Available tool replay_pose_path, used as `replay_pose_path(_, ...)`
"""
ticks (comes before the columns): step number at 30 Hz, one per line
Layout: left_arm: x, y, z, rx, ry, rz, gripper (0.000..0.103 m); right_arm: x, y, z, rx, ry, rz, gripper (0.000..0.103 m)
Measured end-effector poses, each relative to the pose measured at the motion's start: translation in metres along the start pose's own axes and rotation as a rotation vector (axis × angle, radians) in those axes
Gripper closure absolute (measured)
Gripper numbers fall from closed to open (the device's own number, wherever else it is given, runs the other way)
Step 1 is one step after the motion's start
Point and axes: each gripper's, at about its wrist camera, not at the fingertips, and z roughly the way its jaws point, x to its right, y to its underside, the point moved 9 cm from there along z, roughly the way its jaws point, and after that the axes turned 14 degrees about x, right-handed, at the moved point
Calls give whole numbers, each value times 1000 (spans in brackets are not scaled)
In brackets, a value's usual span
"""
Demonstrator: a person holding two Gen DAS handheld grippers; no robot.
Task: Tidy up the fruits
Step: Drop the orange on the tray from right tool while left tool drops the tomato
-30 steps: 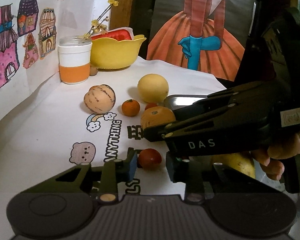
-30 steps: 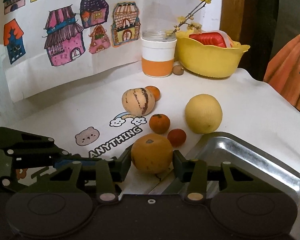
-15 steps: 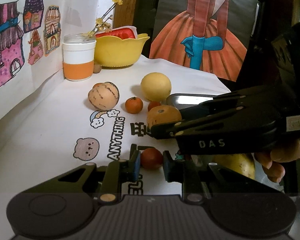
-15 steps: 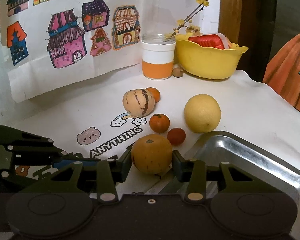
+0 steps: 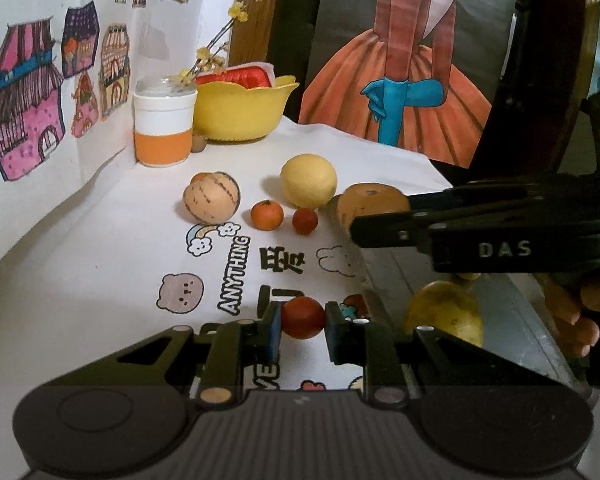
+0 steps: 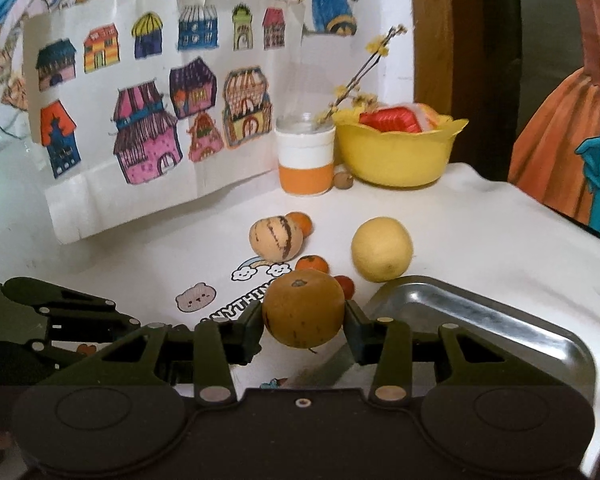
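The left gripper (image 5: 303,327) is clamped on a small red fruit (image 5: 303,317) low over the printed white tablecloth (image 5: 100,264). The right gripper (image 6: 304,326) is clamped on a large orange (image 6: 303,308), held in the air at the near left rim of a metal tray (image 6: 500,316) that already holds a yellow fruit (image 5: 444,316). Farther back on the cloth lie a striped melon (image 5: 211,198), a small tangerine (image 5: 267,215), another small red fruit (image 5: 305,221) and a pale yellow round fruit (image 5: 308,181), with a white-and-orange cup (image 5: 163,128) and a yellow bowl (image 5: 240,110) near the wall.
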Motion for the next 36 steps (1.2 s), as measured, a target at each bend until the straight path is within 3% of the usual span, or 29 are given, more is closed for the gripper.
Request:
replay_pose_path(15,44,1,-38,7,71,17,78,27,9,-75,53,66,61,58)
replay_pose_path(36,92,25,-57,-41,103,34,78,24,58,-125,19,88,59,58)
